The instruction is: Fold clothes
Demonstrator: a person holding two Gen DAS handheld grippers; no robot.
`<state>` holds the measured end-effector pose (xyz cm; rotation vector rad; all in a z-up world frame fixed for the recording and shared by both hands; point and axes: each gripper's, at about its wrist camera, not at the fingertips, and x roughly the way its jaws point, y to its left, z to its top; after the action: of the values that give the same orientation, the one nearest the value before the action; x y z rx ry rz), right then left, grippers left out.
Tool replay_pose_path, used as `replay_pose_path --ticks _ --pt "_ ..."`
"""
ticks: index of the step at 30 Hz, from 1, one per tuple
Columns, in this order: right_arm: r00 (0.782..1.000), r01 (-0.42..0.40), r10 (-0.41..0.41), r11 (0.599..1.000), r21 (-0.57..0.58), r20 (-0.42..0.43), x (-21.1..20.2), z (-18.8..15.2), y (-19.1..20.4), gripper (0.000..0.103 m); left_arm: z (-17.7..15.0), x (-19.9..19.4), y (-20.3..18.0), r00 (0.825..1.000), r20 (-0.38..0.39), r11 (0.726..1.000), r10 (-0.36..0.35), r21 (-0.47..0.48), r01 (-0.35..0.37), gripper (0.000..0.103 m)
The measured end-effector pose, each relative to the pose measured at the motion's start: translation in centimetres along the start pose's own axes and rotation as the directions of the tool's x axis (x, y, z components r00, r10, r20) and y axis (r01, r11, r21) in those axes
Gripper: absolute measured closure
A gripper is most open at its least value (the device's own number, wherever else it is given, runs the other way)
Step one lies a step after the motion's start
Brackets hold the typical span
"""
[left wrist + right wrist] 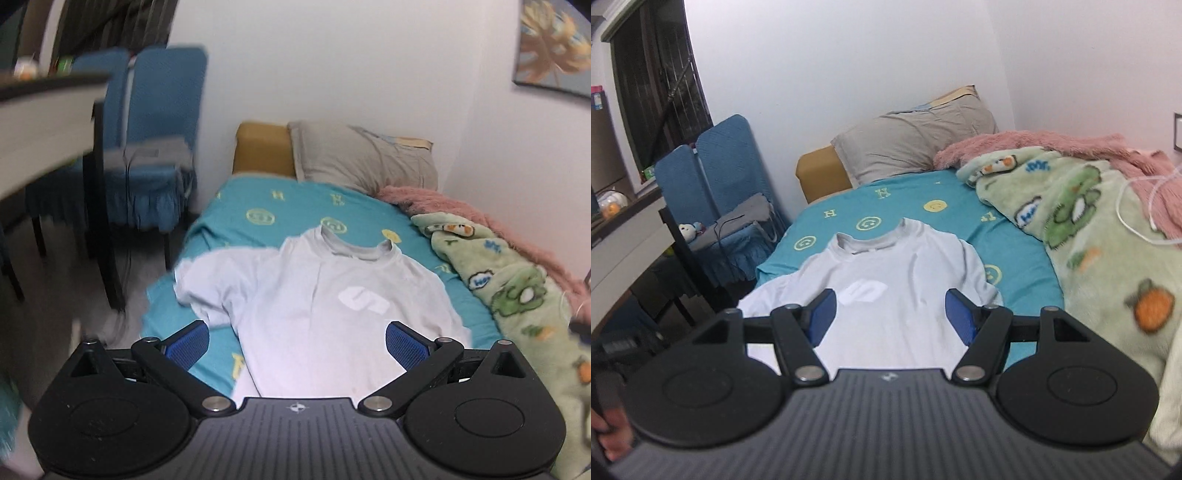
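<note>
A white T-shirt point(332, 295) lay spread, front side up, on the teal bed sheet point(258, 199), with its collar toward the grey pillow point(362, 158). One sleeve reached out toward the edge of the bed on the side of the blue chairs point(155, 147); the sleeve on the other side looked bunched close to the body of the shirt. A green cartoon blanket point(1089, 240) and a pink fluffy blanket point(1034, 147) were piled near the shirt, on the wall side.

The left gripper point(297, 343) was above the lower part of the shirt, its fingers spread wide and holding nothing. The right gripper point(890, 317) was also released and empty, over the middle of the shirt. The folding seemed not yet begun.

Several things could go wrong. The cloth was thin and soft, so a pinch might take the sheet together with the shirt. The sleeve near the bed edge could slide off during a pull. The bunched sleeve could give an uneven fold, and the shirt might catch on the green blanket.
</note>
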<state>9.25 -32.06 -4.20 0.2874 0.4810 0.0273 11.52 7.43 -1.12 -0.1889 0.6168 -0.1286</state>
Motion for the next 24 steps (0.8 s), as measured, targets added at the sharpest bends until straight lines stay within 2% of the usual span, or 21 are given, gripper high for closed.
replay_pose_path --ticks 3,5,8,11,14,19,22,24 --pt "0.999 0.027 -0.027 0.999 0.018 -0.028 0.1 -1.4 -1.3 0.036 0.1 1.1 1.6 1.0 -0.031 0.994 0.006 -0.107 -0.01 0.0" --pt "0.999 0.03 -0.029 0.999 0.024 -0.04 0.4 -1.8 -1.8 0.036 0.2 2.6 3.4 0.997 -0.068 0.978 0.019 -0.206 -0.033 0.001" --pt "0.999 0.015 -0.012 0.998 0.056 -0.045 0.8 -2.0 -2.4 0.036 0.5 5.0 6.0 0.992 -0.12 0.936 0.036 -0.343 -0.076 0.003" --pt "0.998 -0.003 0.011 0.994 0.108 -0.068 1.7 -2.2 -3.3 0.036 1.0 7.5 8.9 0.987 -0.147 0.889 0.072 -0.44 -0.13 0.006" --pt "0.994 -0.004 0.019 0.99 0.141 -0.108 3.1 -2.6 -4.0 0.036 1.9 9.9 11.0 0.984 -0.135 0.871 0.117 -0.463 -0.167 0.008" --pt "0.989 0.016 0.006 0.989 0.149 -0.146 5.7 -3.1 -4.7 0.036 3.2 14.9 13.0 0.978 -0.119 0.873 0.171 -0.442 -0.206 0.008" --pt "0.988 0.029 -0.007 0.99 0.141 -0.156 7.5 -3.2 -4.9 0.036 3.9 18.3 13.9 0.974 -0.126 0.875 0.19 -0.429 -0.226 0.016" --pt "0.986 0.037 -0.016 0.992 0.125 -0.163 8.9 -3.3 -4.8 0.036 4.3 20.6 14.8 0.975 -0.134 0.856 0.175 -0.47 -0.218 0.016"
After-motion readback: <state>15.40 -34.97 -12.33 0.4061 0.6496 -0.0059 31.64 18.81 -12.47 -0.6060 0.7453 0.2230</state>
